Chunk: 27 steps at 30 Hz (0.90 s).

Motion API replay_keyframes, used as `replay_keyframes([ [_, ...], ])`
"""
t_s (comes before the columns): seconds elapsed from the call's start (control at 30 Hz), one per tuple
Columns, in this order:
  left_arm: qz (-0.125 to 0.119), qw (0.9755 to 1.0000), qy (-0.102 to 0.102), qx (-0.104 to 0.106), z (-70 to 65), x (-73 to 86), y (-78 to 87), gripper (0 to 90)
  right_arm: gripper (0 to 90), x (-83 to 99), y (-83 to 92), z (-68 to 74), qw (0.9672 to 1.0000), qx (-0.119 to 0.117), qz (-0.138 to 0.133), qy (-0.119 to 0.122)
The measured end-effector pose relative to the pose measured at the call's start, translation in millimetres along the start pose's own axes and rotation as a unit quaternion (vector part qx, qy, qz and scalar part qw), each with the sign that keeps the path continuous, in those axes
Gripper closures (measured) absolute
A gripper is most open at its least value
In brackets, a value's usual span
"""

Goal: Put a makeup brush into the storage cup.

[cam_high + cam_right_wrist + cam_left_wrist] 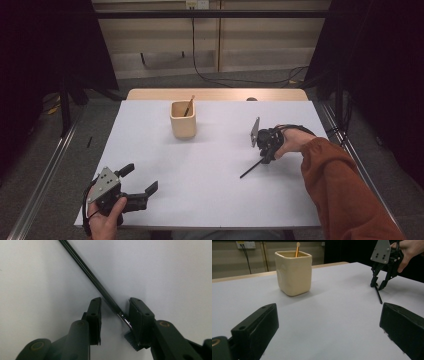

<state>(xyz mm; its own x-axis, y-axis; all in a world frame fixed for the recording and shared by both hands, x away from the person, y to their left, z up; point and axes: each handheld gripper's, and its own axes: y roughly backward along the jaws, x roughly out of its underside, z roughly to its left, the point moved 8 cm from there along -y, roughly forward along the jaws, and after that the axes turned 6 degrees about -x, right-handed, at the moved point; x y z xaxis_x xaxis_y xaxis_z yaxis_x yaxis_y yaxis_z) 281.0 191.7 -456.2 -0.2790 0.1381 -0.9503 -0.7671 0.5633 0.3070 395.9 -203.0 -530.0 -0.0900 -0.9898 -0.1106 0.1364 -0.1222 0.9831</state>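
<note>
A thin black brush point(250, 170) lies flat on the white table top point(200, 190), right of centre. My right gripper point(263, 159) points down over its near end. In the right gripper view the brush handle point(92, 277) runs between the jaws of the right gripper point(115, 302). Its metal collar and bristles point(130, 338) lie against the right pad, and a gap remains at the left pad. My left gripper point(141, 178) rests at the table's front left, open with nothing between its jaws point(328, 308). In the left gripper view, the right gripper point(378, 286) stands over the brush point(378, 295).
A beige square cup point(183, 120) stands at the back centre with a wooden-handled stick point(189, 106) leaning inside it. In the left gripper view the cup point(293, 273) is ahead to the left. An orange sleeve point(340, 190) reaches in from the bottom right.
</note>
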Motion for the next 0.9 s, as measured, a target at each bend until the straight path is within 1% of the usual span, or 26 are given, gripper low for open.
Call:
replay_keyframes([
  [0.07, 0.001, 1.0000, -0.001, 0.001, -0.2, 0.0, 0.2, 2.2, 63.1, 1.4, 0.0, 0.5, 0.9999, 0.002, -0.010, -0.006],
  [0.1, 0.000, 1.0000, 0.000, 0.001, -0.2, 0.1, -0.1, 2.2, 63.3, 1.2, 0.1, 0.7, 0.9998, 0.003, -0.008, -0.018],
  [0.13, 0.000, 1.0000, 0.000, 0.000, 0.1, 0.1, -0.4, 2.2, 63.4, 0.0, -0.3, 0.4, 0.9999, 0.005, 0.000, -0.016],
  [0.17, 0.001, 1.0000, -0.001, 0.000, 0.3, 0.2, -0.7, 2.2, 63.7, -1.1, -0.2, 0.5, 0.9997, 0.004, 0.009, -0.021],
  [0.23, 0.000, 1.0000, -0.001, 0.001, -0.3, 0.0, -0.4, 2.3, 65.5, -3.0, -0.7, 1.0, 0.9996, 0.008, 0.020, -0.020],
  [0.27, 0.000, 1.0000, -0.002, 0.001, -0.4, 0.0, -0.1, 2.3, 67.4, -3.0, 0.0, 0.6, 0.9995, 0.006, 0.024, -0.020],
  [0.3, 0.000, 1.0000, -0.002, 0.002, -0.4, -0.1, 0.0, 2.3, 70.5, -3.5, -0.4, 0.2, 0.9995, 0.004, 0.020, -0.025],
  [0.33, -0.002, 1.0000, -0.001, 0.002, -0.4, -0.5, 0.0, 2.3, 73.2, -3.3, 0.2, -0.2, 0.9993, 0.004, 0.023, -0.028],
  [0.4, -0.002, 1.0000, -0.003, 0.001, -0.2, -0.6, 0.2, 2.3, 82.6, -2.9, 0.4, -1.8, 0.9992, 0.002, 0.021, -0.033],
  [0.43, -0.001, 1.0000, -0.003, 0.001, -0.1, -0.4, 0.2, 2.4, 85.6, -2.8, 0.5, -2.6, 0.9991, -0.001, 0.021, -0.036],
  [0.47, -0.001, 1.0000, -0.003, 0.001, 0.0, -0.3, 0.3, 2.4, 85.7, -2.9, 0.3, -3.0, 0.9992, -0.004, 0.019, -0.036],
  [0.53, -0.002, 1.0000, -0.001, 0.001, 0.0, -0.6, 0.3, 2.4, 85.9, -2.9, 0.3, -2.4, 0.9992, 0.000, 0.022, -0.033],
  [0.6, -0.002, 1.0000, -0.002, 0.001, -0.2, -0.6, 0.5, 2.4, 86.1, -2.9, 0.3, -1.9, 0.9991, 0.001, 0.022, -0.035],
  [0.7, -0.001, 1.0000, -0.003, 0.001, -0.4, -0.4, 0.4, 2.4, 86.1, -2.9, -0.1, -2.5, 0.9989, 0.000, 0.016, -0.043],
  [0.73, -0.001, 1.0000, -0.003, 0.002, -0.3, -0.4, 0.3, 2.4, 86.1, -2.6, 0.3, -1.9, 0.9985, -0.001, 0.017, -0.052],
  [0.9, -0.001, 1.0000, -0.003, 0.000, 0.9, -0.4, 0.5, 2.4, 86.2, -2.5, 0.5, -2.7, 0.9980, -0.004, 0.011, -0.063],
])
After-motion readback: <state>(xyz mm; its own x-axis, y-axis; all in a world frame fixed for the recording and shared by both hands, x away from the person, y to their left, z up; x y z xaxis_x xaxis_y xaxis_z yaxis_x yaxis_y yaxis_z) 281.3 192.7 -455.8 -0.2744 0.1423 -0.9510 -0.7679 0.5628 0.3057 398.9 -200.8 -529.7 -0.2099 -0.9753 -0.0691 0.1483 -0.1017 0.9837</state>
